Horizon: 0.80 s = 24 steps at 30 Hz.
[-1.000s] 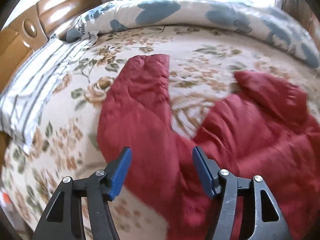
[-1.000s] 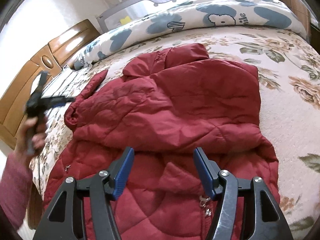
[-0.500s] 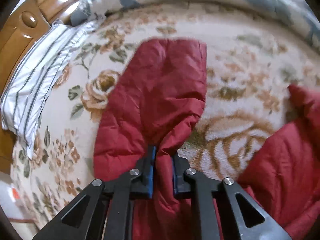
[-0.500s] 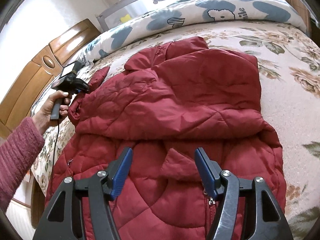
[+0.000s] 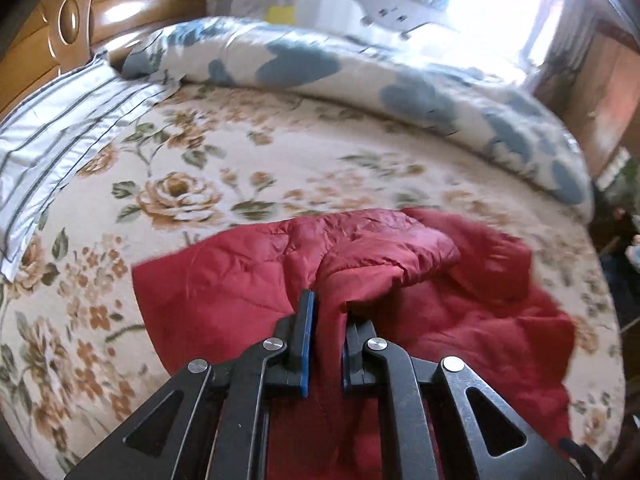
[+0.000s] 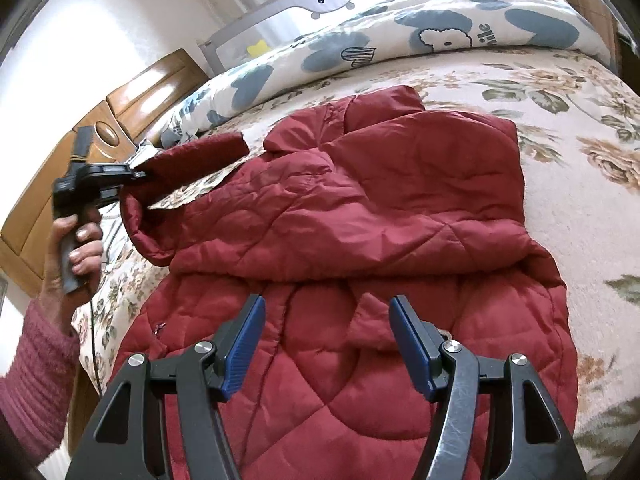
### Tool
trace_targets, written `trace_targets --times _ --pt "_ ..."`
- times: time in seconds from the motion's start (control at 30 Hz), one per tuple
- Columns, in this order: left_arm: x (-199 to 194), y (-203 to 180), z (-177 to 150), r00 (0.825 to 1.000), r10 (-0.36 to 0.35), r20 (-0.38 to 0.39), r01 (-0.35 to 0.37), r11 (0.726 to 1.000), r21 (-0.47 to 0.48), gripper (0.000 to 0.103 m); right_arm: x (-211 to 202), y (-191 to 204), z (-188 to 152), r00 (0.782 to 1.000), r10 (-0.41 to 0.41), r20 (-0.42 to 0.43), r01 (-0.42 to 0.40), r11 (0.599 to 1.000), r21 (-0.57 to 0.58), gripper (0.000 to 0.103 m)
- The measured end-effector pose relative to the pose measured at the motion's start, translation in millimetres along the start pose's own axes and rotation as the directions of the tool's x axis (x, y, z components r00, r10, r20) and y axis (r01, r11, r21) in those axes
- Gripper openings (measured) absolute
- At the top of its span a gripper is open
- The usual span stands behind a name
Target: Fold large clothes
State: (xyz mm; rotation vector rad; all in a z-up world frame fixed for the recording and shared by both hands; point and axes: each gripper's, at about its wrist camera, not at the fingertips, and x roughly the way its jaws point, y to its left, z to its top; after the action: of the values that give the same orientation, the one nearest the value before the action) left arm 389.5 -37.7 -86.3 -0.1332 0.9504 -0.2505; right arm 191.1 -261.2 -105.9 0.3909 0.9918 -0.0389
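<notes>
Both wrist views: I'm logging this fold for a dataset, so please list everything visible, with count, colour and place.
Quilted jacket: one, dark red, spread on the bed, partly folded over itself.
Jacket sleeve: one, dark red, lifted at the jacket's left side.
Bedspread: one, cream with floral print, under the jacket.
Duvet: one, white with blue patches, rolled along the far edge.
Striped sheet: one, white and grey, left by the headboard.
Headboard: one, brown wood, far left.
Bed rail: one, grey, behind the duvet.
Left tool: black with blue pads, shut on the sleeve.
Right tool: black with blue pads, open above the jacket.
Left hand: one, in a knitted red cuff.
</notes>
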Motion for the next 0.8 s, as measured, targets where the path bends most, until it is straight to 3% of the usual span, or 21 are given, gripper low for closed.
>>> trace_targets --times 0.2,0.43,0.8 --pt "-34 -7 -35 0.990 -0.139 0.035 0.137 0.990 0.034 0.009 -7 -3 -6 1.000 -0.001 0.004 0.001 1.000 0.021 0.066" --pt "-32 -25 -72 0.968 -0.248 -0.037 0.250 0.961 0.115 0.009 -18 -11 -7 1.000 -0.006 0.023 0.005 0.998 0.059 0.066" --pt "20 -42 -90 0.957 -0.230 -0.175 0.275 0.912 0.304 0.010 -19 -34 17 0.996 0.066 0.061 -0.076 0.982 0.175 0.067"
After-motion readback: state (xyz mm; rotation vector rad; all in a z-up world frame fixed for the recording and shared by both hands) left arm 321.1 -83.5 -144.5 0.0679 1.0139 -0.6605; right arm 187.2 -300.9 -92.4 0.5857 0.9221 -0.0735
